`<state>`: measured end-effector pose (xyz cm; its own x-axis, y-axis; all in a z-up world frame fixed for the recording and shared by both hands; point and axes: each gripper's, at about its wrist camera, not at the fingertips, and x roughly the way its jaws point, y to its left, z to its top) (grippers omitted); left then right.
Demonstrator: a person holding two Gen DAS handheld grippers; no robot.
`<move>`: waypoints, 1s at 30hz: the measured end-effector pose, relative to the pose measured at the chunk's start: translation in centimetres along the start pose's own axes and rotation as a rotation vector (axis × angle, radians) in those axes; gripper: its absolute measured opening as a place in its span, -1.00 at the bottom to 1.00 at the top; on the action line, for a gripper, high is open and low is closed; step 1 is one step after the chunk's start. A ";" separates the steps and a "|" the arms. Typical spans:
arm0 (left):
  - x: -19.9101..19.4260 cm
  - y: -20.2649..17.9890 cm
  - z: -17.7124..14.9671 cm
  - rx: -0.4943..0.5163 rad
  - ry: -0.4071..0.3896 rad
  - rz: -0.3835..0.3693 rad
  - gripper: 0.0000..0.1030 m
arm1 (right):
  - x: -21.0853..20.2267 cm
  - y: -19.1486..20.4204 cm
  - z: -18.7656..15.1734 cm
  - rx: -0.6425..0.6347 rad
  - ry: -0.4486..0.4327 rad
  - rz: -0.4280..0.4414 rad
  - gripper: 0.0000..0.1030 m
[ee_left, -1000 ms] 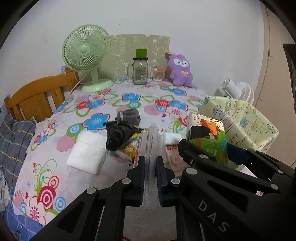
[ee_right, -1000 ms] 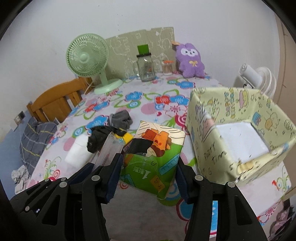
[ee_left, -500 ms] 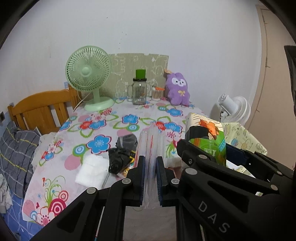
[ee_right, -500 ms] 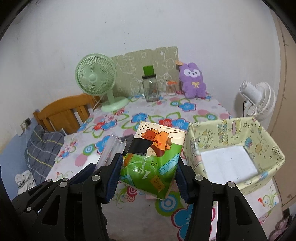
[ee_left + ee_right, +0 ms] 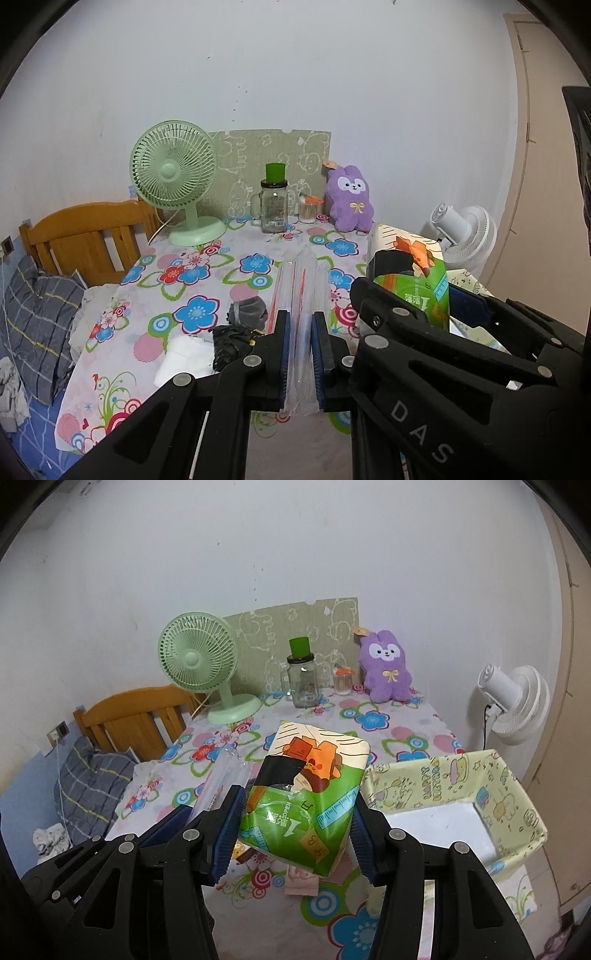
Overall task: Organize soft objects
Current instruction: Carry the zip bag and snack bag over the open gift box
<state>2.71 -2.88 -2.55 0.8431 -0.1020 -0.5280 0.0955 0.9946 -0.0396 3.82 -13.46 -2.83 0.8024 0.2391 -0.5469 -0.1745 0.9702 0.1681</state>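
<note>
My right gripper [image 5: 295, 825] is shut on a green and orange soft tissue pack [image 5: 306, 790], held in the air above the flowered table. That pack [image 5: 417, 273] also shows at the right of the left wrist view. My left gripper [image 5: 300, 332] is shut on a clear plastic zip bag [image 5: 301, 295] that sticks up between its pads; the bag [image 5: 221, 779] appears left of the right gripper too. A yellow patterned fabric box [image 5: 454, 775] stands open to the right. On the table lie a white cloth [image 5: 184, 356], a black bundle [image 5: 232, 341] and a grey sock [image 5: 247, 310].
At the table's far side stand a green fan [image 5: 173, 184], a glass jar with green lid [image 5: 274, 206], a small jar [image 5: 308, 210] and a purple plush rabbit [image 5: 351, 203]. A wooden headboard [image 5: 81, 240] and plaid pillow [image 5: 33, 314] lie left. A white fan [image 5: 509, 705] stands right.
Both grippers have risen with their loads, so the table and box now sit lower and farther in both views. The grips are unchanged.
</note>
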 end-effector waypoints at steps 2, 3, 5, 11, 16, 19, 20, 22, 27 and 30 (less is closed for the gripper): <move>0.1 -0.3 0.3 -0.001 -0.003 -0.002 -0.83 | -0.1 -0.3 0.3 -0.002 -0.003 -0.001 0.11; 0.1 -0.4 0.3 -0.001 -0.005 -0.002 -0.83 | -0.1 -0.5 0.5 -0.002 -0.004 -0.002 0.11; 0.2 -0.8 0.6 -0.001 -0.006 -0.005 -0.83 | -0.1 -0.9 0.7 -0.003 -0.006 -0.004 0.11; 0.9 -2.1 1.2 0.012 -0.010 -0.020 -0.83 | -0.2 -2.1 1.2 -0.002 -0.012 -0.025 0.11; 2.0 -3.3 1.6 0.020 -0.006 -0.038 -0.83 | 0.1 -3.5 1.5 0.004 -0.012 -0.044 0.11; 2.5 -4.0 1.8 0.029 -0.006 -0.049 -0.83 | 0.2 -4.4 1.7 0.008 -0.012 -0.056 0.11; 2.7 -4.4 1.9 0.032 -0.006 -0.055 -0.83 | 0.3 -4.7 1.8 0.010 -0.013 -0.060 0.11; 3.1 -5.0 2.0 0.037 -0.007 -0.065 -0.83 | 0.4 -5.4 1.9 0.017 -0.015 -0.070 0.11; 4.2 -6.3 2.3 0.052 -0.004 -0.091 -0.83 | 0.7 -7.1 2.1 0.034 -0.019 -0.099 0.11; 4.8 -7.3 2.4 0.061 -0.002 -0.111 -0.83 | 0.9 -7.9 2.3 0.043 -0.020 -0.116 0.11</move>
<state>7.31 -10.63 -2.76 0.8266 -0.2111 -0.5217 0.2200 0.9744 -0.0456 7.20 -21.05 -2.78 0.8268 0.1245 -0.5486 -0.0559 0.9886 0.1400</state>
